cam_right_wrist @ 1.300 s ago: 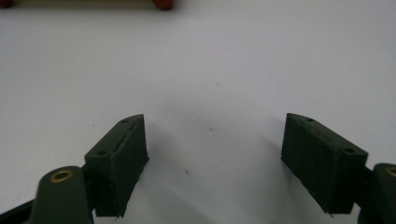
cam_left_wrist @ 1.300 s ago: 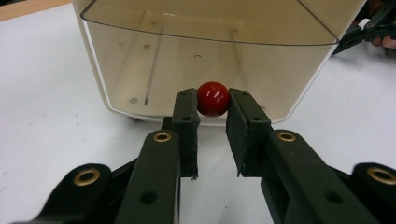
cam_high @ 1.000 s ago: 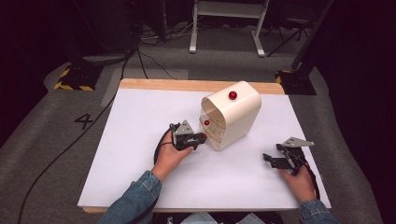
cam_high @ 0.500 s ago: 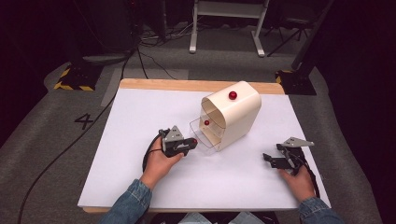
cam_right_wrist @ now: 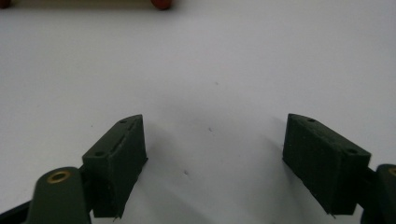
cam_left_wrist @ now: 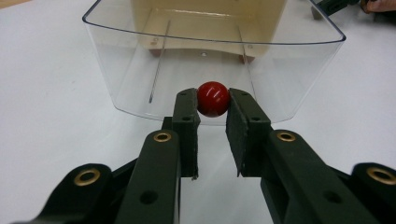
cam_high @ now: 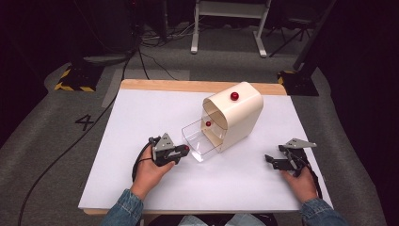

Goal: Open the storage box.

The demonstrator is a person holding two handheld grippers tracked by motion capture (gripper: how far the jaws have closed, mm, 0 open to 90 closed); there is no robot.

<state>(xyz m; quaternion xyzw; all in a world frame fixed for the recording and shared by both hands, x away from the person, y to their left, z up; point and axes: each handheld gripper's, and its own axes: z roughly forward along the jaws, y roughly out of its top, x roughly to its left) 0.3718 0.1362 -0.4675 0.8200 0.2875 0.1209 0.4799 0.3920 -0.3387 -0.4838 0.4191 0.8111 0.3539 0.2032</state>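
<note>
Our left gripper point(cam_left_wrist: 212, 109) pinches the red knob point(cam_left_wrist: 213, 98) on the front of the clear drawer point(cam_left_wrist: 140, 60), which lies straight ahead of its jaws, partly drawn out of the cream cabinet point(cam_high: 237, 117). We judge the drawer's long axis runs in line with the jaws, its open end toward us, so any pull or push follows that line. Our right gripper point(cam_right_wrist: 212, 163) rests spread and empty, well apart from the drawer.

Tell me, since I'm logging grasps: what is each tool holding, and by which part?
The left tool is shut on the small round red knob of the clear plastic drawer. The right tool is open, holding nothing.
</note>
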